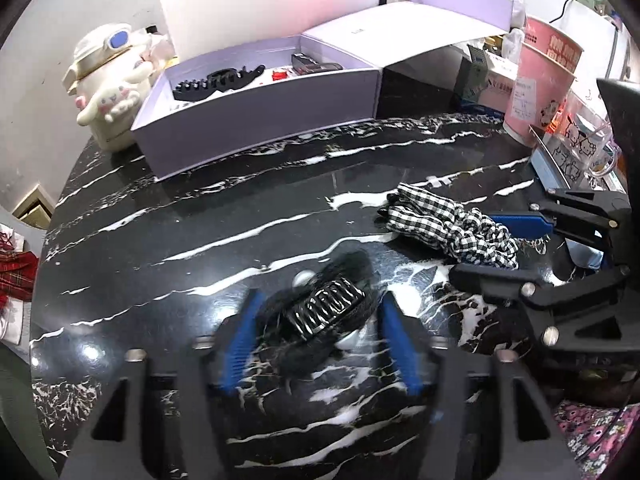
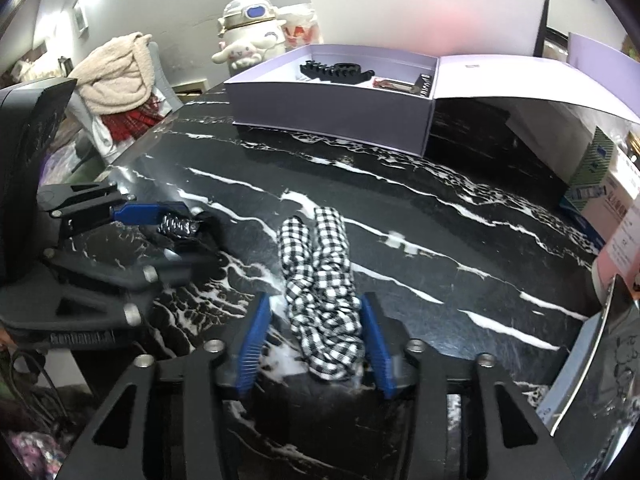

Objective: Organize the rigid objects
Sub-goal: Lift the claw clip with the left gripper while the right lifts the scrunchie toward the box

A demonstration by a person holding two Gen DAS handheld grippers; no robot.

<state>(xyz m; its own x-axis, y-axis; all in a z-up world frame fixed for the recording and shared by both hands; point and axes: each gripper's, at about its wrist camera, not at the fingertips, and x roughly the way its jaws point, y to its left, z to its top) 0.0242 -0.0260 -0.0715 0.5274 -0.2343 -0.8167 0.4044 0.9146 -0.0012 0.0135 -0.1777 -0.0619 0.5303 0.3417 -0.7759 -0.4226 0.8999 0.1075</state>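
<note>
On the black marble-patterned tabletop [image 1: 200,216] with white veins, two hair accessories lie near the front edge. The left gripper [image 1: 318,344] has its blue-padded jaws spread apart on either side of a black hair claw clip with a fuzzy black trim [image 1: 320,312]; the pads stand clear of the clip, which rests on the tabletop, blurred in the left wrist view. The right gripper [image 2: 316,340] has its blue-padded jaws partly open around the near end of a black-and-white gingham fabric scrunchie [image 2: 320,280], which lies lengthwise on the tabletop. A gap shows beside the left pad; whether the right pad touches the fabric cannot be told. The two accessories lie just beside each other, apart. At the rear of the tabletop stands an open lavender cardboard box [image 1: 256,120], lid raised. Inside it lie a large black toothed claw clip [image 1: 216,82] and smaller red and dark items, too small to identify.
</note>
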